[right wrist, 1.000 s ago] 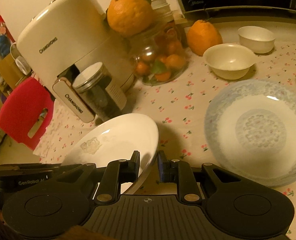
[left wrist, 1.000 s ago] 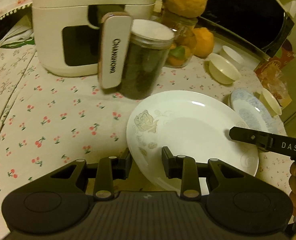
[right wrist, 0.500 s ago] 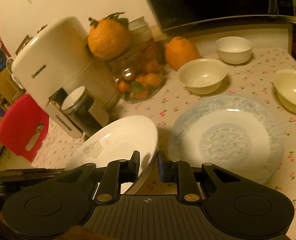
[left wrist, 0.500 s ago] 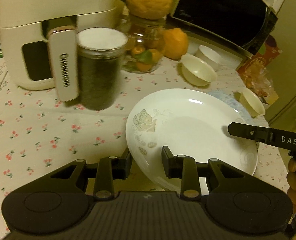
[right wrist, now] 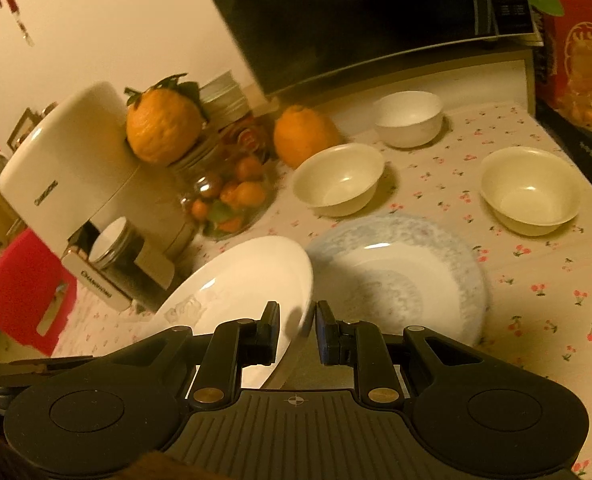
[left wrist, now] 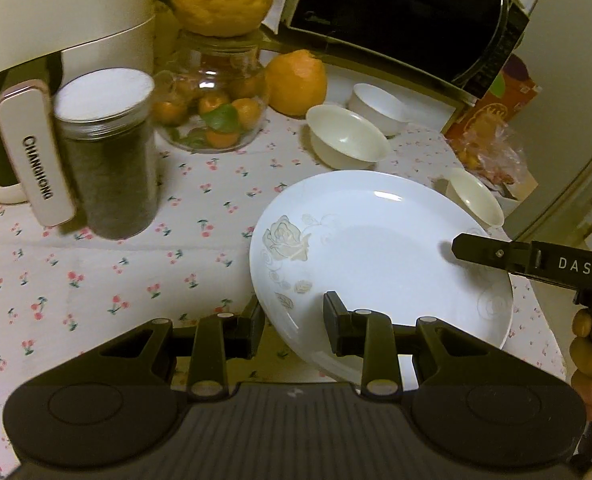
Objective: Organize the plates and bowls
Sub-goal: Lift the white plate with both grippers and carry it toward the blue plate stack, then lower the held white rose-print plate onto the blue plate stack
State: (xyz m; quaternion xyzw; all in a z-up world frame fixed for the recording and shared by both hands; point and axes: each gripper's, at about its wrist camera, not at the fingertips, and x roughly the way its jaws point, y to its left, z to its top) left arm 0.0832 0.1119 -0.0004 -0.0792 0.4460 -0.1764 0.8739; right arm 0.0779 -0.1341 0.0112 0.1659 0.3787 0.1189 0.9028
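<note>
Carried rightward, white plate (left wrist: 380,256) now overlaps blue plate (right wrist: 412,276); both grippers (left wrist: 292,322) (right wrist: 296,332) clamp its rim.

The rose-print plate (left wrist: 380,248) looks like glossy, smooth ceramic. The cherry-print tablecloth (left wrist: 108,280) is matt cloth. At 10 o'clock, the dark jar (left wrist: 108,168) is clear glass or plastic.

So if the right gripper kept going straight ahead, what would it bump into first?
The right gripper already grips the rim of the white rose plate. Straight ahead, it would probably meet the blue-patterned plate lying on the table, though depth is hard to judge.
</note>
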